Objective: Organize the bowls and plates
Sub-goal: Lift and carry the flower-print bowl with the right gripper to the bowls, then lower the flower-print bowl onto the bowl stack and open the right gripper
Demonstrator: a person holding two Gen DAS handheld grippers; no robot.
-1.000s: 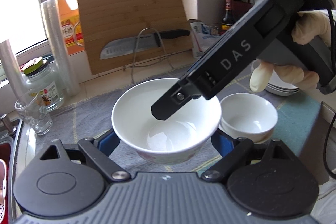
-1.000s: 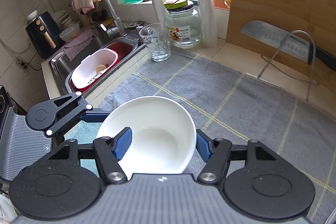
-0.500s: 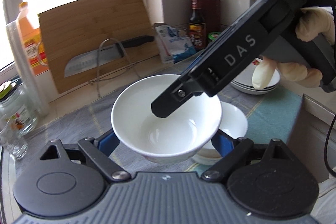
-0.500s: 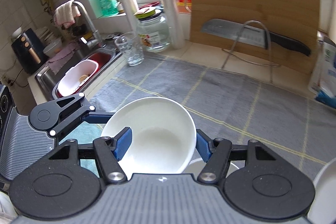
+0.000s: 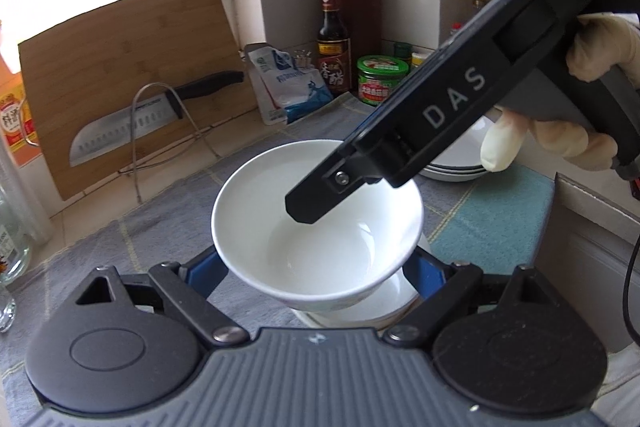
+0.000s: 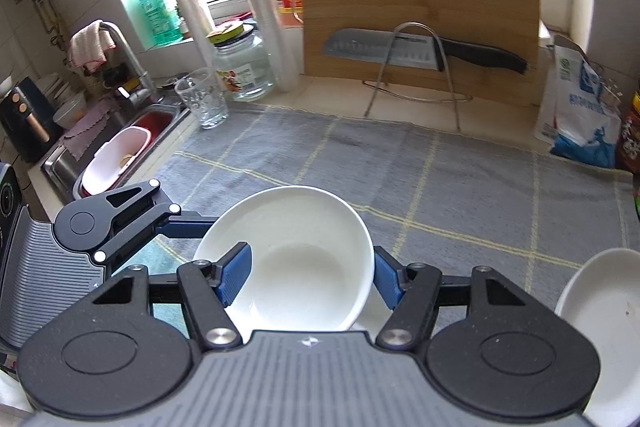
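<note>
A large white bowl (image 5: 316,223) is held between both grippers above a smaller white bowl (image 5: 372,311) that stands on the grey mat. My left gripper (image 5: 316,271) has its blue pads against the bowl's two sides. My right gripper (image 6: 308,275) is shut on the bowl's near rim (image 6: 288,259), one blue finger (image 6: 236,271) inside, the other outside. In the left wrist view the right gripper's finger (image 5: 320,195) reaches down into the bowl. A stack of white plates (image 5: 456,163) sits behind, also showing in the right wrist view (image 6: 600,311).
A cutting board (image 6: 420,3) and a knife on a wire rack (image 6: 412,51) stand at the back. A glass (image 6: 200,99), jar (image 6: 240,71) and sink (image 6: 116,155) are on the left. Sauce bottle (image 5: 334,39), green-lidded jar (image 5: 380,79) and blue bag (image 5: 288,83) are on the right.
Both grippers carried the large bowl to the right along the mat. It now hangs directly over the small bowl, which was beside it a second ago.
</note>
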